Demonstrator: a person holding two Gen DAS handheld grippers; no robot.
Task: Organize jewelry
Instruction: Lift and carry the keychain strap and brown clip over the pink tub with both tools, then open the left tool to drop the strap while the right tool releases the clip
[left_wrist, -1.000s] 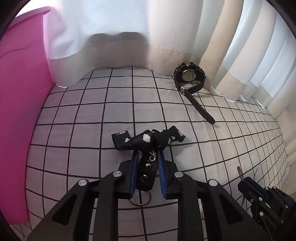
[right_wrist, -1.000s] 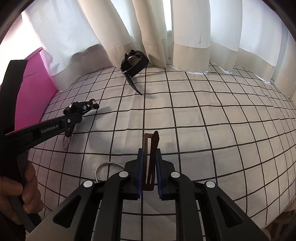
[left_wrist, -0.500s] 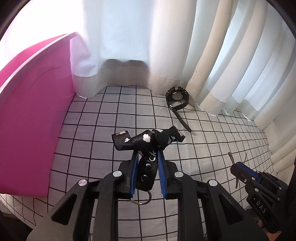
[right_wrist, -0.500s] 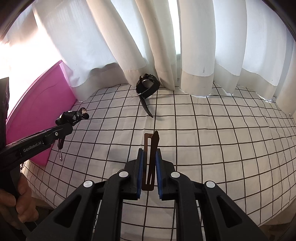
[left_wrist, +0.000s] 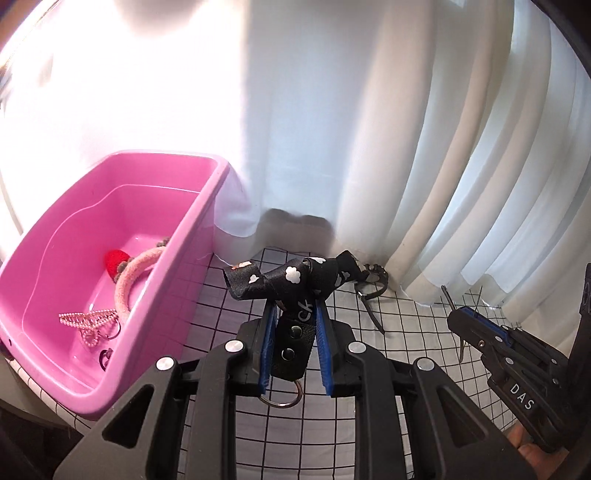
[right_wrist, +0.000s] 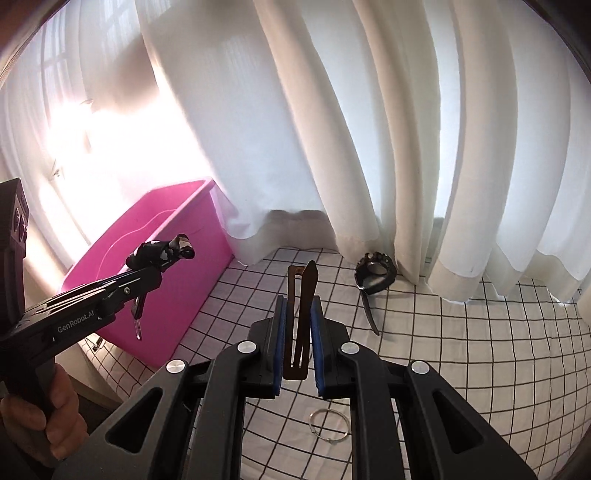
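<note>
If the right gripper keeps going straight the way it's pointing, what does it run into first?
Probably the checked cloth near its far edge, then the white curtain behind. The right gripper, shut on a brown hair clip, points between the pink bin and black watch; depth is unclear.

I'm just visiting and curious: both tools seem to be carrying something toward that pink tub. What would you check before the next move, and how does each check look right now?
1. Left gripper holds the black bow keychain firmly: ok, fingers clamp its tab.
2. Right gripper holds the brown hair clip: ok.
3. Pink tub open with room inside: ok, headband and pearl clip leave free floor.
4. Keychain over the tub: not ok, it is beside the rim.
5. Grippers apart: ok.
6. Items left on the cloth: not ok, black watch and metal ring remain.
</note>
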